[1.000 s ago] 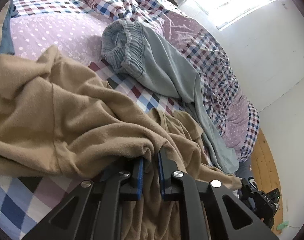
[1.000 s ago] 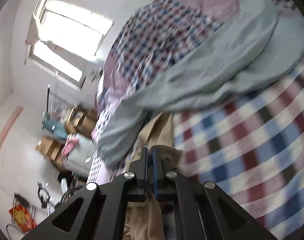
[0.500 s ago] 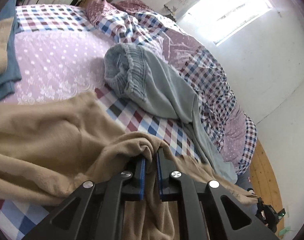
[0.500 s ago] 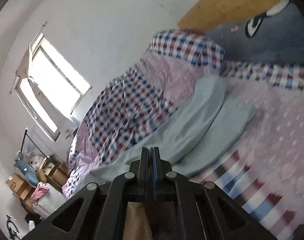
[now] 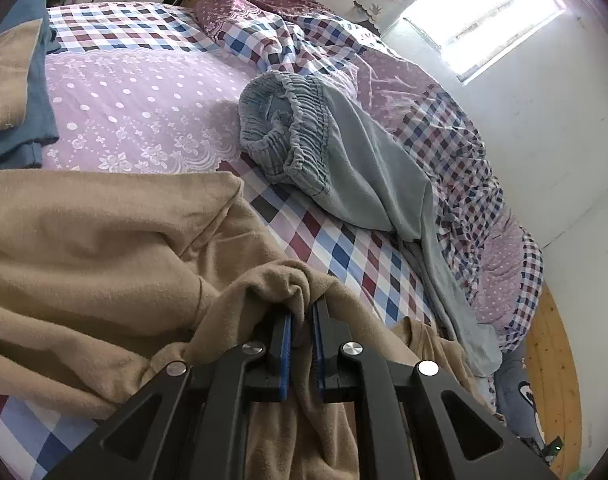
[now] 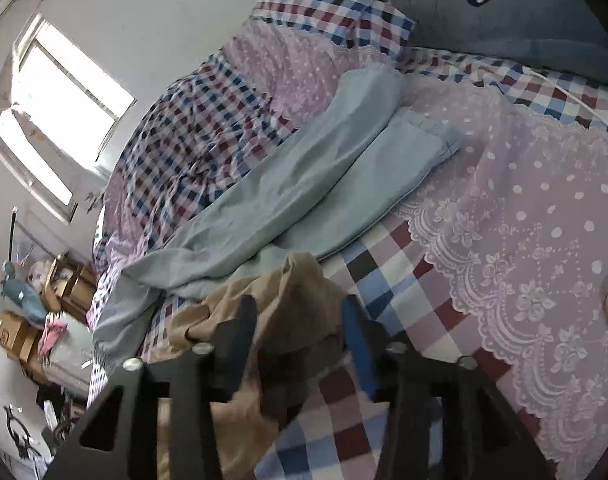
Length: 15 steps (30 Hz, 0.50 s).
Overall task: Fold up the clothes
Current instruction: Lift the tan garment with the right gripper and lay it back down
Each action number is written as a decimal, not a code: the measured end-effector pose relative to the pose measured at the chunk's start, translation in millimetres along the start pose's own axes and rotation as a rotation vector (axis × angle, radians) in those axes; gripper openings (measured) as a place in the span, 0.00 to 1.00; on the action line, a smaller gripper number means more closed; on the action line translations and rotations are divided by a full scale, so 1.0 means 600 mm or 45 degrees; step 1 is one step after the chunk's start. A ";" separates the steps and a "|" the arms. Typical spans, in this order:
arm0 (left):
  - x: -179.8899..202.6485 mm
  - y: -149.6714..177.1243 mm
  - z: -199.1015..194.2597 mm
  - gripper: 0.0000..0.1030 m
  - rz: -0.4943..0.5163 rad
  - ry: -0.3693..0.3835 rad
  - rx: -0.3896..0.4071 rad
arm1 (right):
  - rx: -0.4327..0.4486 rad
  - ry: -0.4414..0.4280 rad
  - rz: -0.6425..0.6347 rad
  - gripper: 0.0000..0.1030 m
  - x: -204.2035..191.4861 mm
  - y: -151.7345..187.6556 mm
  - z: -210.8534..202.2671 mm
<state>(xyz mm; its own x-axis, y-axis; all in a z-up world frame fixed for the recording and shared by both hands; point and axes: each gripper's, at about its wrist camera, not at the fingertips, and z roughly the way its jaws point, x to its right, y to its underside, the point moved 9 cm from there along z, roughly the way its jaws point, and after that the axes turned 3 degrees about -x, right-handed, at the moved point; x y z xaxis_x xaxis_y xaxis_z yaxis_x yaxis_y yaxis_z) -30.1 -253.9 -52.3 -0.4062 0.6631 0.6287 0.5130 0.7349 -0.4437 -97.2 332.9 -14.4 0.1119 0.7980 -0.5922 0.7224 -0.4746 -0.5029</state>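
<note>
Left wrist view shows the left gripper (image 5: 302, 320) clamped on a bunched ridge of the tan garment (image 5: 104, 248), its 2 blue-padded jaws drawn close with cloth pinched between them. The tan fleece spreads wide over the near side of the bed (image 5: 144, 92), rumpled and with 1 edge doubled over, and more of it hangs below the jaws.

In the right wrist view the right gripper (image 6: 300, 320) stands with its 2 fingers wide apart, holding nothing; a crumpled end of the tan garment (image 6: 300, 280) lies on the checked cover between and beneath them.

The grey-blue trousers (image 5: 343, 148) lie beyond, loosely strewn with the elastic waistband puckered open and the legs trailing toward the bed's edge. They are plainly not folded. At the far left of the left wrist view a tan piece rests on a blue piece (image 5: 36, 120), both lying flat, which could be clothes already folded and set aside, though I cannot be sure.

As a judgement: the tan garment looks to be partway through handling, neither flat nor neatly folded, and the trousers remain to be done.
</note>
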 end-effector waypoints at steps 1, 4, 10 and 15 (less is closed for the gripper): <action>0.000 0.002 0.001 0.08 0.002 -0.006 0.002 | -0.040 -0.025 -0.027 0.48 -0.005 0.011 0.001; 0.000 0.005 0.001 0.08 0.012 -0.022 0.008 | -0.194 -0.105 -0.117 0.48 -0.024 0.053 0.010; 0.002 0.009 0.004 0.08 0.022 -0.047 0.016 | -0.502 -0.194 -0.365 0.48 -0.078 0.185 0.060; 0.002 0.010 0.007 0.08 0.030 -0.062 0.019 | -0.445 -0.206 -0.372 0.47 -0.098 0.190 0.069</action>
<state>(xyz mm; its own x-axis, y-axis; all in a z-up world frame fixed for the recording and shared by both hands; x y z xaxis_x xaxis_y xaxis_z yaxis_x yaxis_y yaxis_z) -30.5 -247.9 -56.8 -0.4305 0.6859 0.5867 0.5116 0.7210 -0.4674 -49.7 216.3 -63.1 -0.2178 0.7981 -0.5618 0.8968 -0.0635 -0.4378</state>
